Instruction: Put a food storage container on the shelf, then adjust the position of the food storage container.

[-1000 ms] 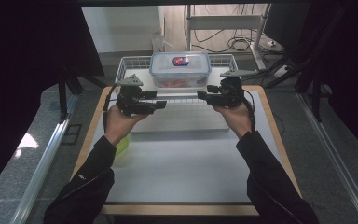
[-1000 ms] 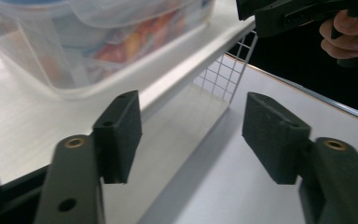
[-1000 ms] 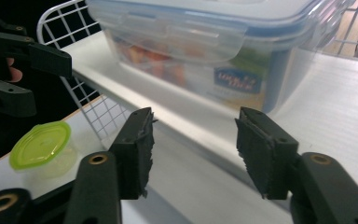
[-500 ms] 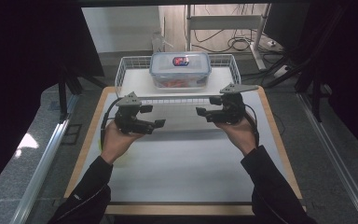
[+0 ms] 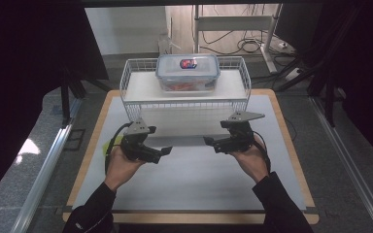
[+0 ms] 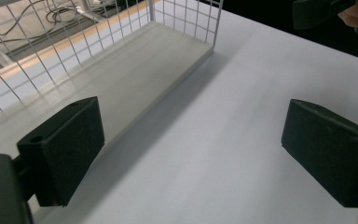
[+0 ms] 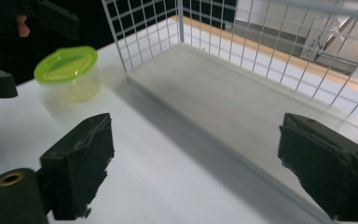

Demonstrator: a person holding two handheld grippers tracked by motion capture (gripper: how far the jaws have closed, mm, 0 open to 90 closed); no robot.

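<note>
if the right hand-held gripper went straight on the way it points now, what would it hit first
Probably the low board of the wire rack, which lies ahead between the open jaws of the right hand-held gripper. The green-lidded cup sits off to the side of that line. Depth is hard to judge.

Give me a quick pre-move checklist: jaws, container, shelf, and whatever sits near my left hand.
1. Left gripper jaws open with nothing between them: ok; they have just been opening.
2. Right gripper jaws open with nothing between them: ok; they too have just been opening.
3. Clear lidded container resting on top of the wire shelf, free of both grippers: ok.
4. Shelf's lower board bare: ok.
5. Green-lidded cup upright beside the shelf, near the left gripper: ok.
6. Container lid latched: cannot tell.
</note>
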